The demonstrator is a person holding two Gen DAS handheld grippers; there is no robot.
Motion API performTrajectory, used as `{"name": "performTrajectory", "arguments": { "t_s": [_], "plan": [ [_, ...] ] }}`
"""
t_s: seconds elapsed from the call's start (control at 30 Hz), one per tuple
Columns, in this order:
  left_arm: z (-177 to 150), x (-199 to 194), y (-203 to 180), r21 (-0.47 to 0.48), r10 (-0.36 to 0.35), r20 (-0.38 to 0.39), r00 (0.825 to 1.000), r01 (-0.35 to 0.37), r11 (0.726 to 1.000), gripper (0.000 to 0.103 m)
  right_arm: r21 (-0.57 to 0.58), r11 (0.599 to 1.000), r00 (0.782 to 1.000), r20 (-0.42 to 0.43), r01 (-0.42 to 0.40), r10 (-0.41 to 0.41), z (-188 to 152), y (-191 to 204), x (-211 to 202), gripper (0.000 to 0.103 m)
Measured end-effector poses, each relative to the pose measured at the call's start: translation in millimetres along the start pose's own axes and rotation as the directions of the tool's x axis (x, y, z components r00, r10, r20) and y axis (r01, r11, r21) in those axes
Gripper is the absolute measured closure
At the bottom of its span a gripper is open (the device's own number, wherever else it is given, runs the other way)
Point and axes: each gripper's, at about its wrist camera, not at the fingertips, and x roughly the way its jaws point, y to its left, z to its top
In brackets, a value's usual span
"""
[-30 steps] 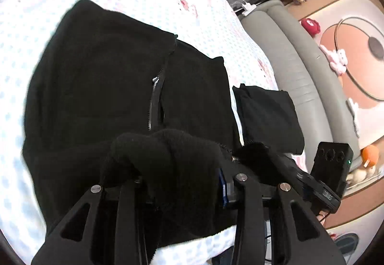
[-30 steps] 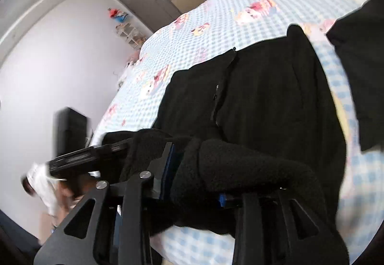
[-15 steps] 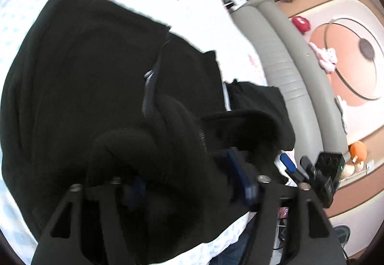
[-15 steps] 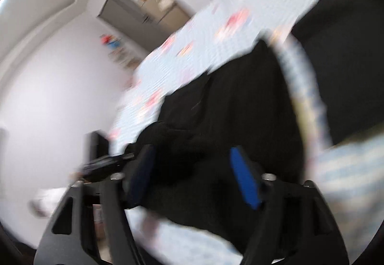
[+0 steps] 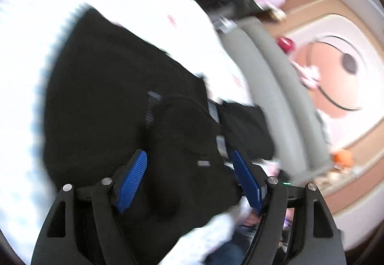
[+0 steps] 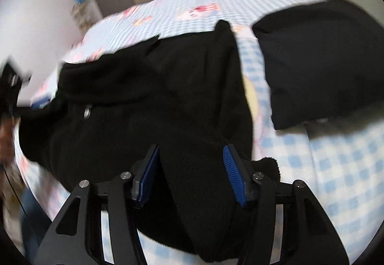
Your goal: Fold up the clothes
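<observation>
Left wrist view shows the left tool [image 5: 189,183] opening around the black fleece jacket [image 5: 108,102] on the bed [image 5: 28,32], so its loose fold may slump while the right tool [image 6: 192,169], closing with fleece between its pads, could drag it.

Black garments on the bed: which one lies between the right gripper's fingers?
The fleece zip jacket, spread in front of the closing right gripper; the smaller folded black garment lies apart at the right.
</observation>
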Motion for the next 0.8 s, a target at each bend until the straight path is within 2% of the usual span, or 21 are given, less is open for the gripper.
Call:
{"name": "performTrajectory", "arguments": {
  "t_s": [0.03, 0.1, 0.17, 0.27, 0.33, 0.4, 0.43, 0.53, 0.67, 0.7, 0.73, 0.77, 0.8],
  "plan": [
    [-12.5, -16.0, 0.5, 0.016, 0.066, 0.059, 0.996, -0.067, 0.998, 0.027, 0.025, 1.0, 1.0, 0.018, 0.011, -0.012, 0.7, -3.8, -4.0, 0.05],
    [-38.1, -46.6, 2.3, 0.028, 0.188, 0.173, 0.967, -0.195, 0.98, 0.025, 0.087, 0.996, 0.997, 0.08, 0.01, -0.017, -1.2, -11.1, -22.1, 0.047],
    [-68.6, -58.0, 14.8, -0.043, 0.227, 0.201, 0.953, -0.223, 0.974, 0.024, 0.154, 0.988, 0.991, 0.137, -0.021, 0.0, -9.0, -20.3, -44.5, 0.04],
    [-98.6, -54.5, 30.5, -0.091, 0.233, 0.19, 0.954, -0.219, 0.972, 0.024, 0.233, 0.969, 0.988, 0.146, -0.086, 0.052, -30.3, -34.2, -67.3, 0.036],
    [-107.2, -48.0, 36.1, -0.102, 0.232, 0.195, 0.953, -0.216, 0.971, 0.024, 0.259, 0.963, 0.992, 0.113, -0.075, 0.047, -45.1, -40.9, -74.9, 0.035],
    [-103.8, -44.0, 34.9, -0.097, 0.237, 0.201, 0.95, -0.221, 0.97, 0.024, 0.27, 0.962, 0.996, 0.08, -0.045, 0.024, -57.3, -47.0, -73.2, 0.034],
    [-99.7, -41.5, 31.6, -0.087, 0.249, 0.218, 0.944, -0.235, 0.968, 0.024, 0.28, 0.959, 0.997, 0.067, -0.041, 0.023, -63.2, -50.7, -72.1, 0.033],
    [-82.8, -34.2, 20.5, -0.043, 0.237, 0.244, 0.94, -0.233, 0.971, 0.024, 0.306, 0.947, 0.995, 0.049, -0.101, 0.091, -70.0, -61.2, -70.9, 0.031],
    [-68.5, -19.2, 8.5, 0.033, 0.261, 0.24, 0.935, -0.276, 0.961, 0.024, 0.202, 0.971, 0.991, 0.04, -0.13, 0.125, -59.2, -52.4, -58.6, 0.036],
    [-65.4, -13.7, 6.6, 0.055, 0.269, 0.233, 0.934, -0.289, 0.956, 0.026, 0.173, 0.976, 0.991, 0.042, -0.13, 0.124, -54.6, -48.4, -54.9, 0.041],
    [-61.8, -6.0, 7.5, 0.07, 0.299, 0.216, 0.93, -0.32, 0.945, 0.046, 0.15, 0.981, 0.992, 0.043, -0.123, 0.118, -49.8, -45.6, -50.4, 0.052],
    [-58.3, 1.2, 9.7, 0.075, 0.334, 0.199, 0.921, -0.354, 0.932, 0.067, 0.13, 0.984, 0.992, 0.043, -0.122, 0.117, -45.3, -43.3, -44.8, 0.057],
    [-54.2, 6.3, 12.7, 0.062, 0.38, 0.185, 0.906, -0.397, 0.916, 0.071, 0.116, 0.986, 0.992, 0.049, -0.122, 0.117, -40.7, -41.6, -41.0, 0.062]
  ]
}}
